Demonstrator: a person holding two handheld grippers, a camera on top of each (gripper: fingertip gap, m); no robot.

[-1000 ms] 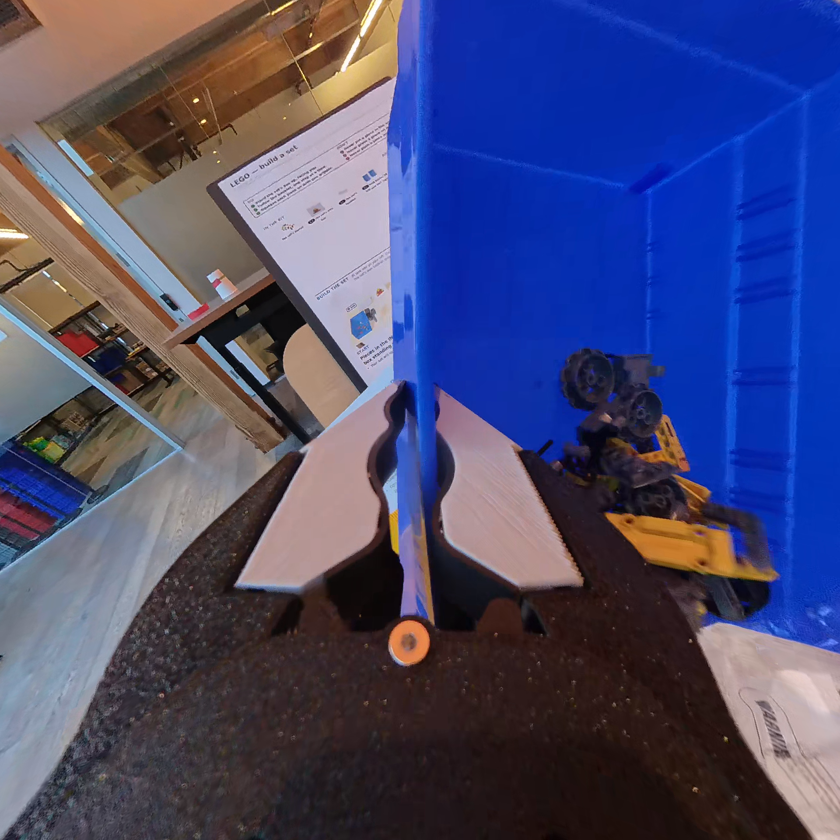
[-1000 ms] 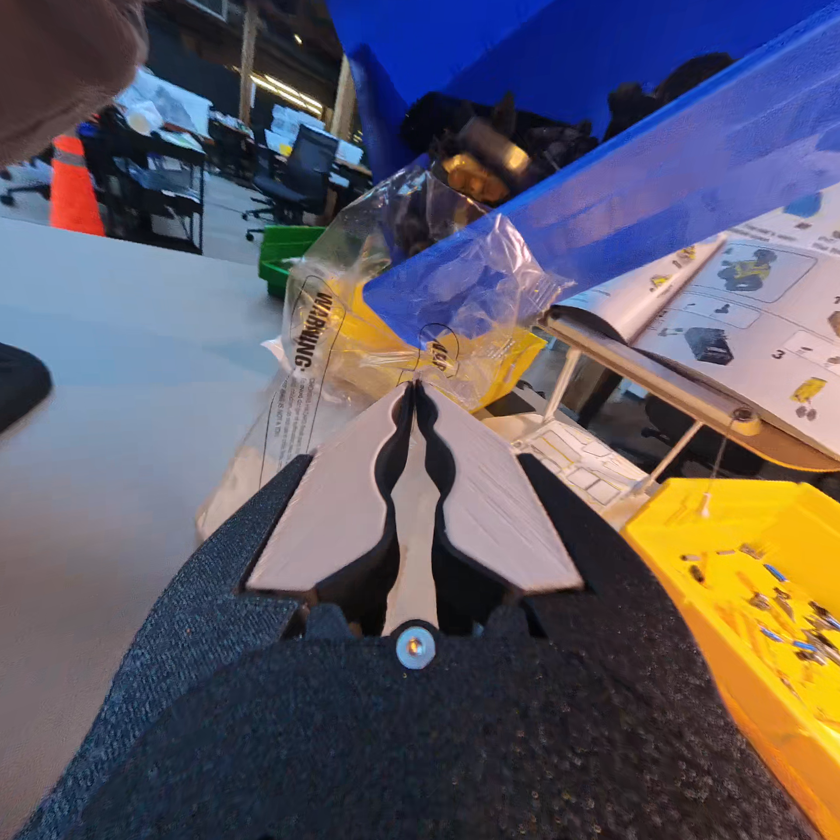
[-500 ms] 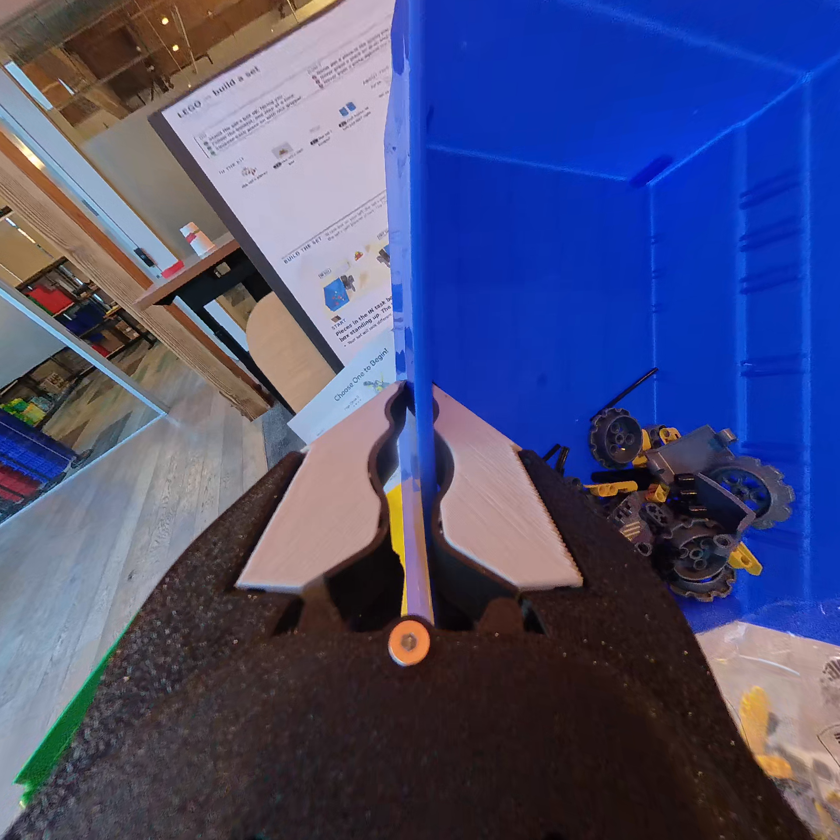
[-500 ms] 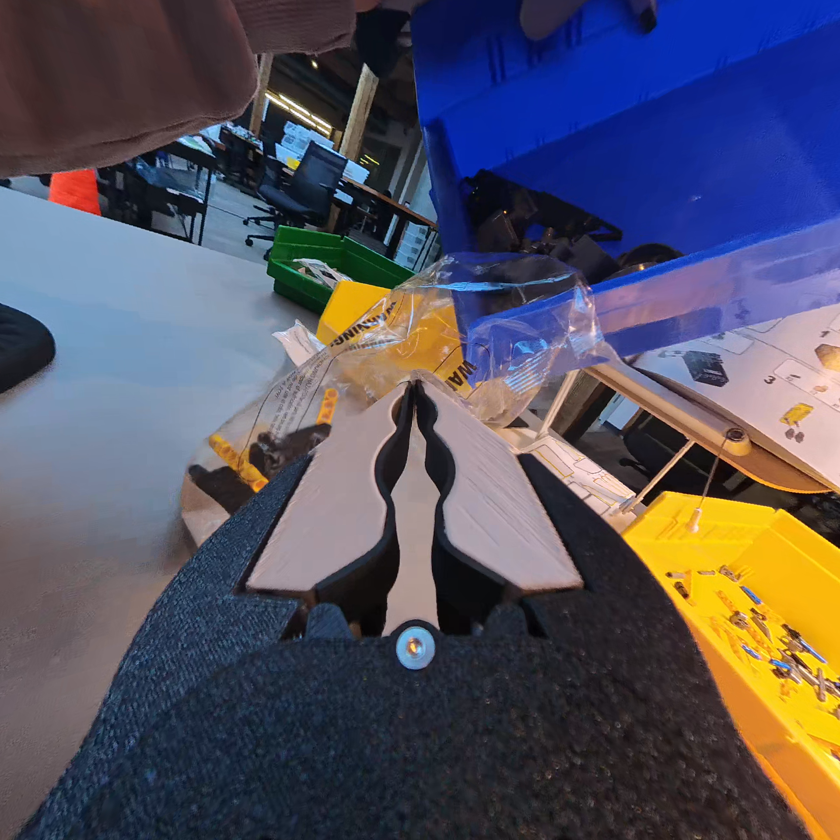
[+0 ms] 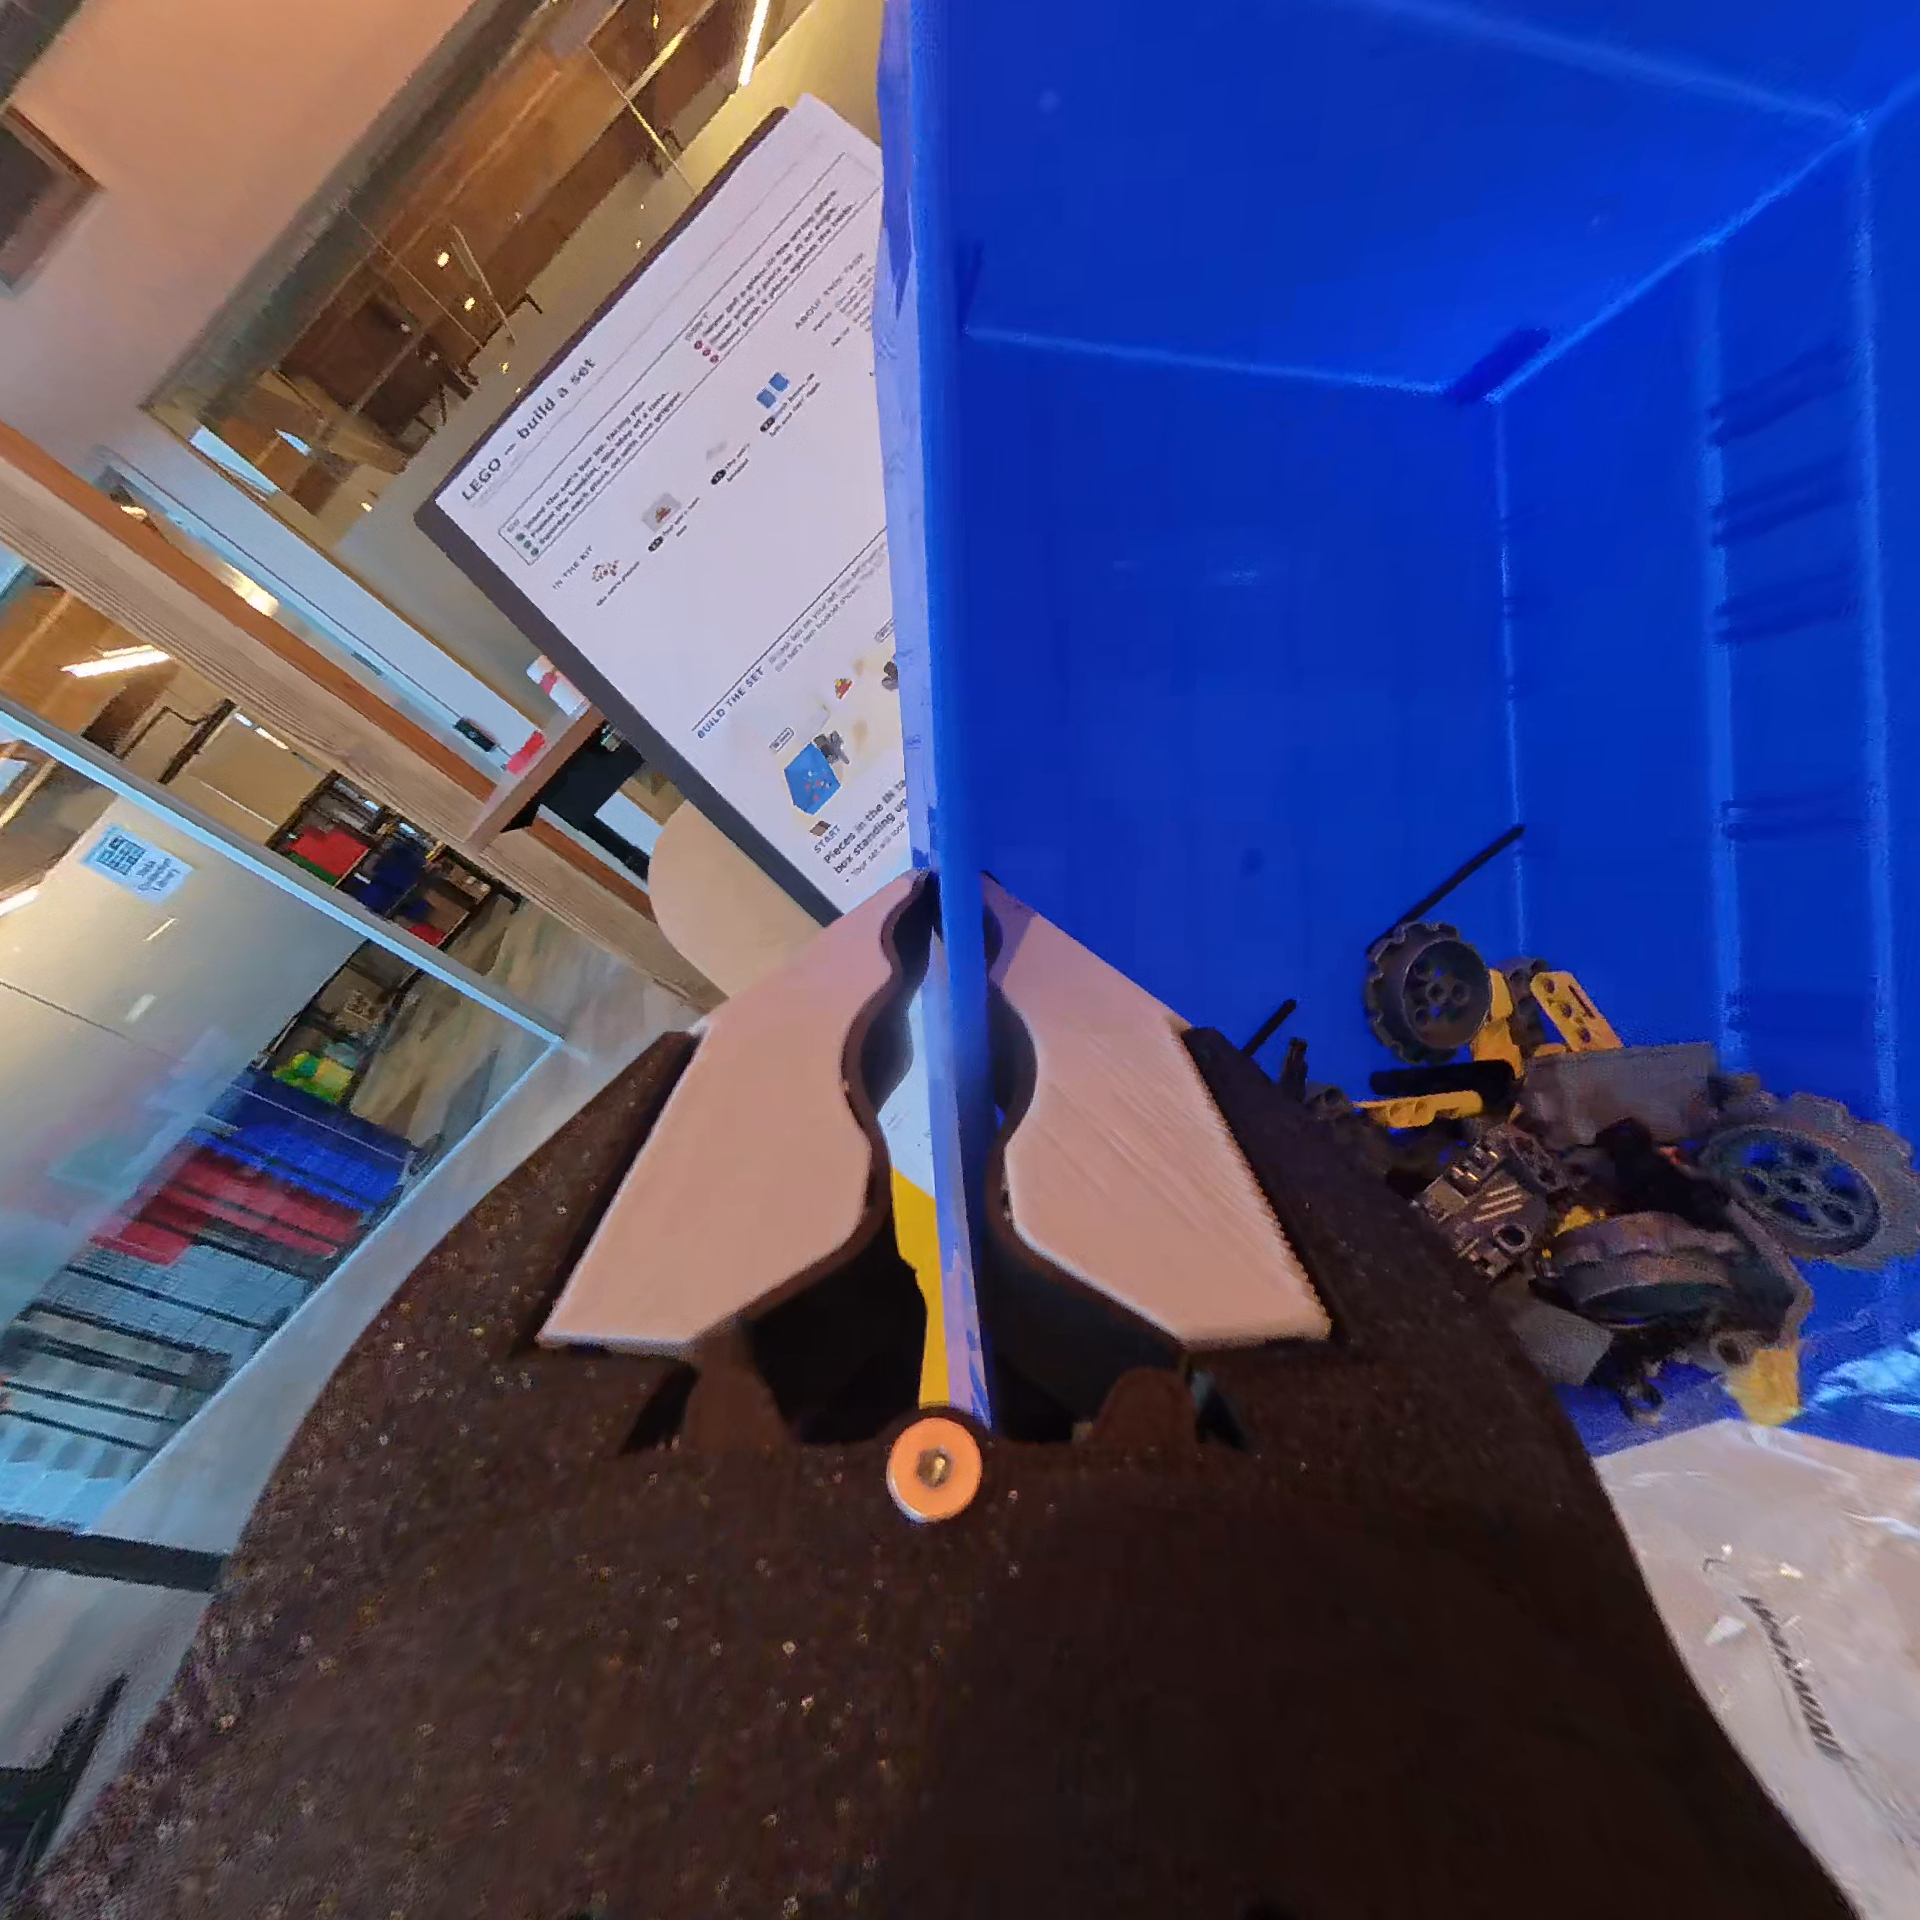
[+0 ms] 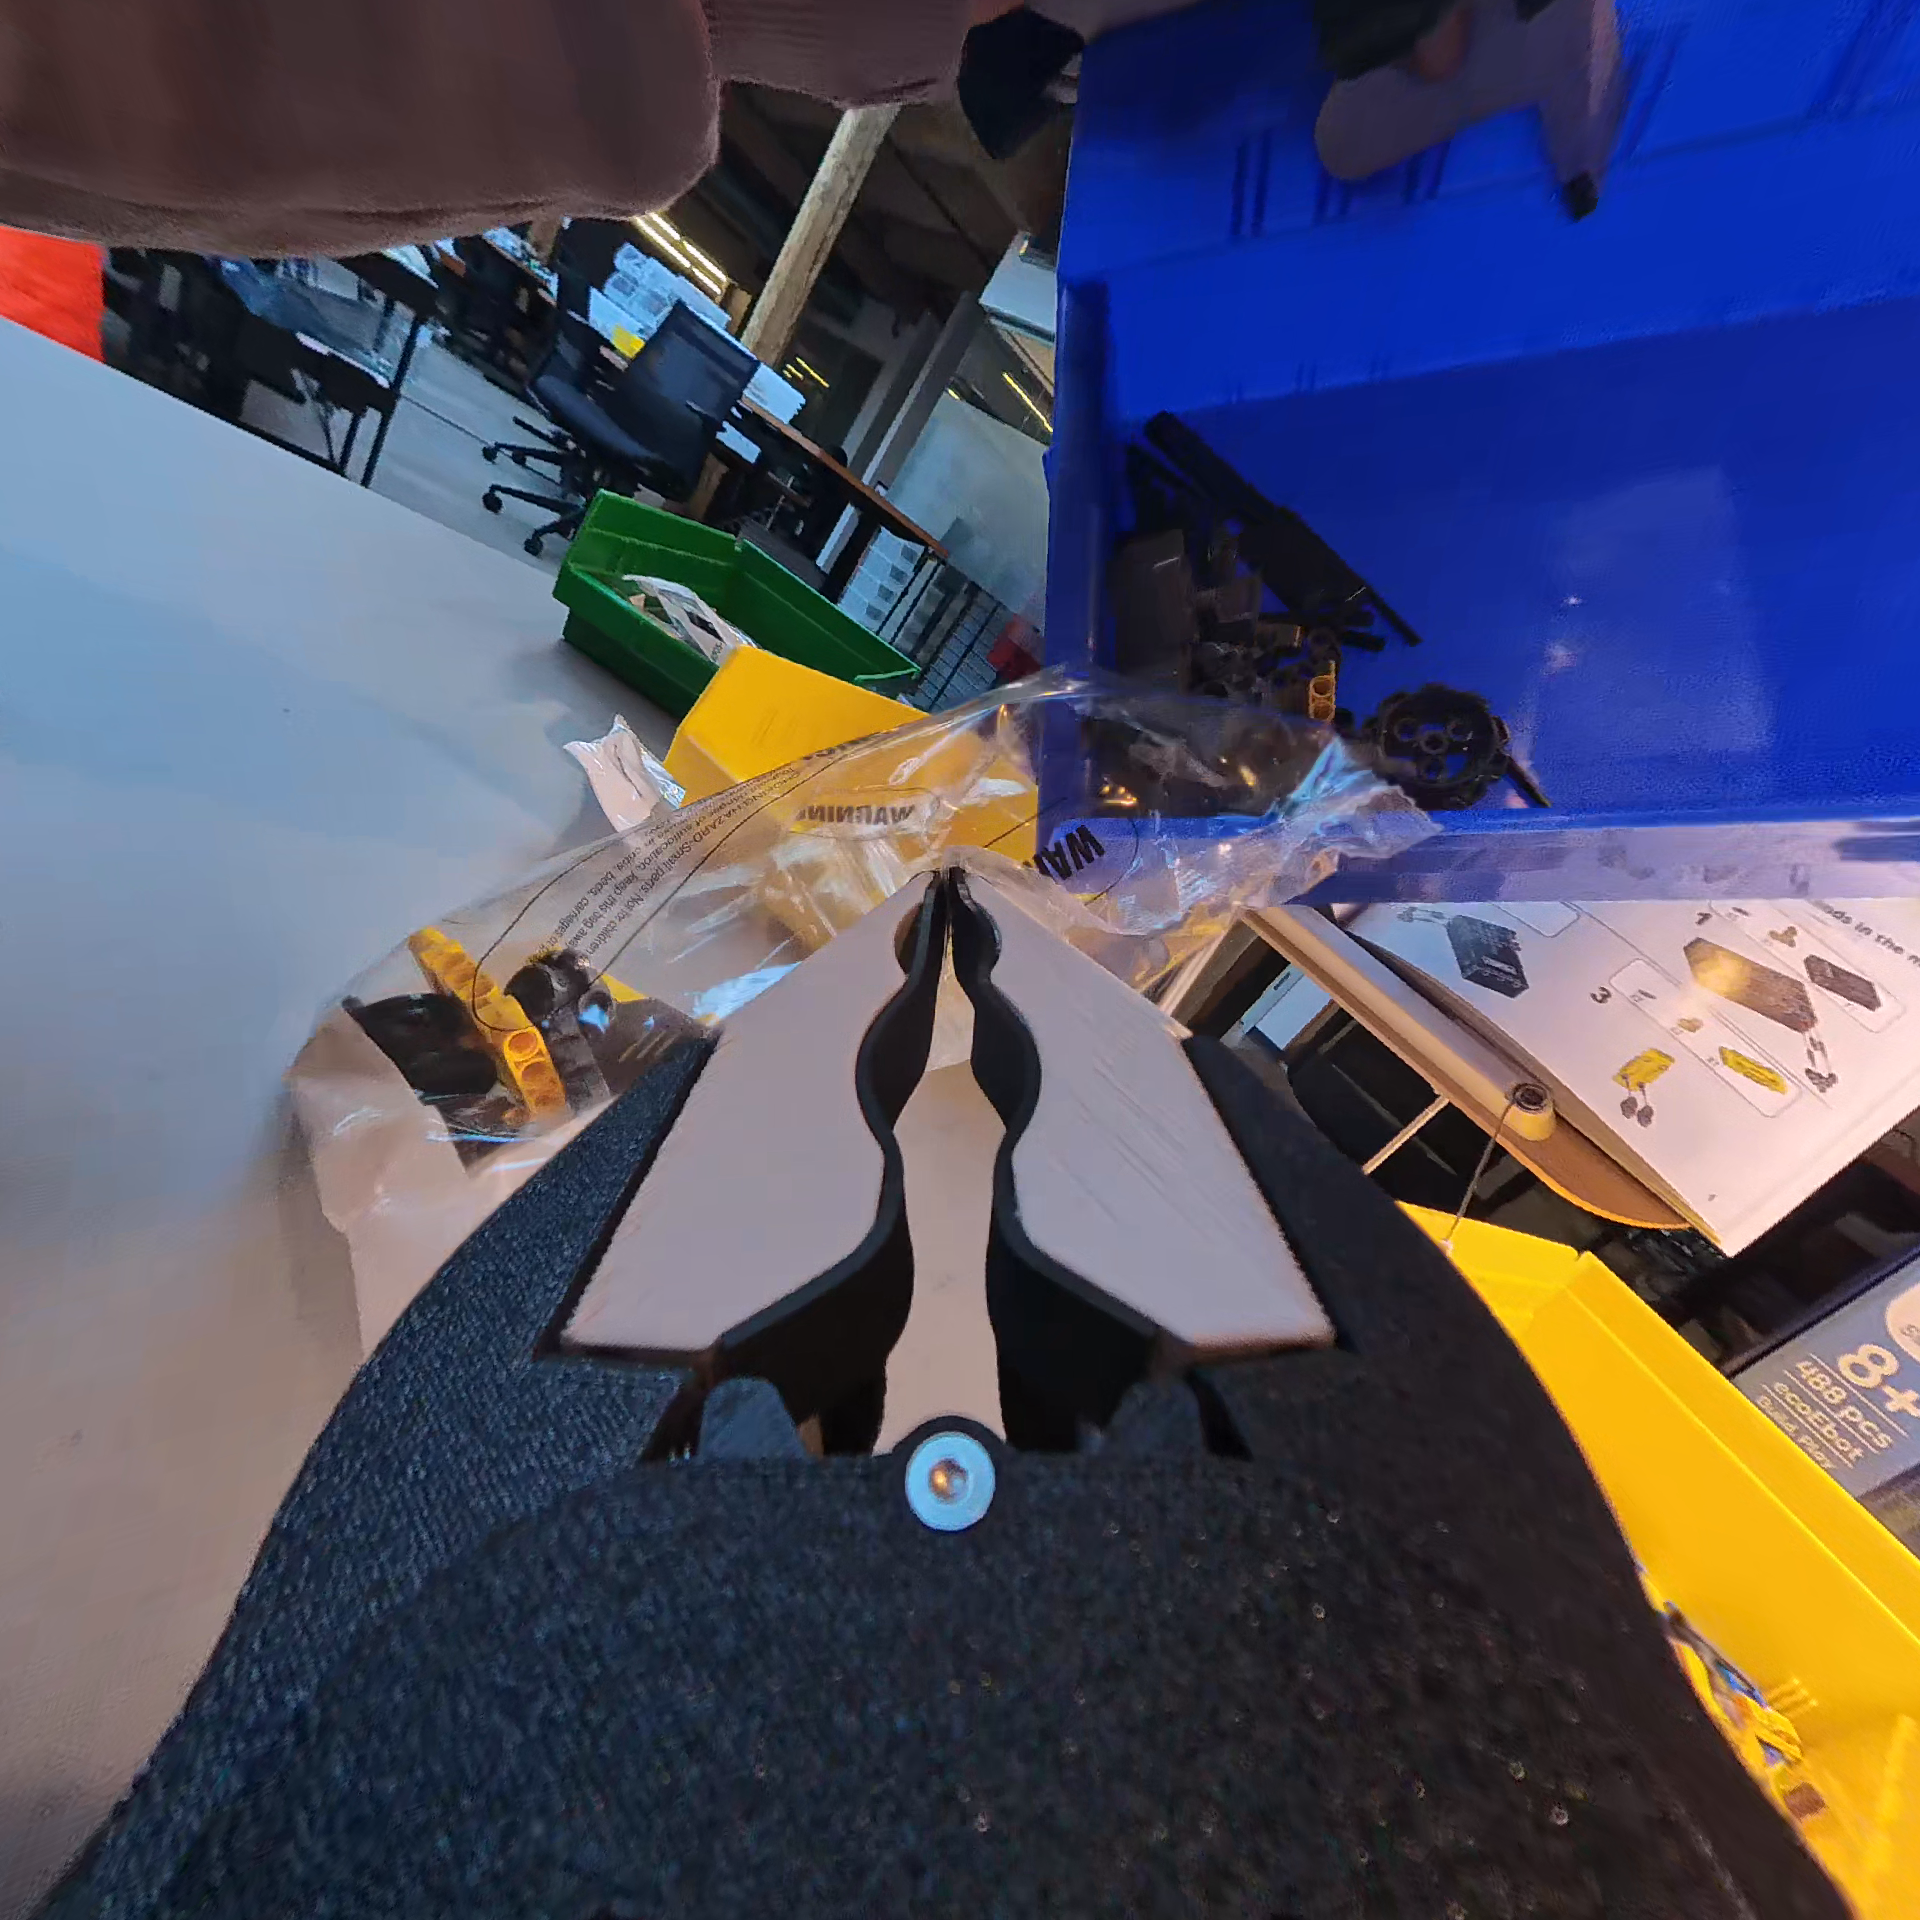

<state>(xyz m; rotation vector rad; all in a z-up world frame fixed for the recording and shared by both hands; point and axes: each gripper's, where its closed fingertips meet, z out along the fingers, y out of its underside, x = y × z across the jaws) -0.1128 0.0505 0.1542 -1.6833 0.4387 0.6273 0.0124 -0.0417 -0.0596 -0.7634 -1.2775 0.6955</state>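
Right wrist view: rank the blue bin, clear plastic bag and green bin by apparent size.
1. blue bin
2. clear plastic bag
3. green bin, though it sits farther off, so true size is unsure.

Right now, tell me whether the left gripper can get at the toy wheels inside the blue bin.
Probably not: the left gripper is shut on the blue bin wall, so its fingers are occupied, though the toy wheels lie uncovered.

In my right view, bare desk [image 6: 208,727] lies open at left. The tilted blue bin [image 6: 1507,582] blocks the upper right, the clear bag [image 6: 727,914] lies dead ahead, and a yellow bin [image 6: 1662,1475] crowds the lower right.
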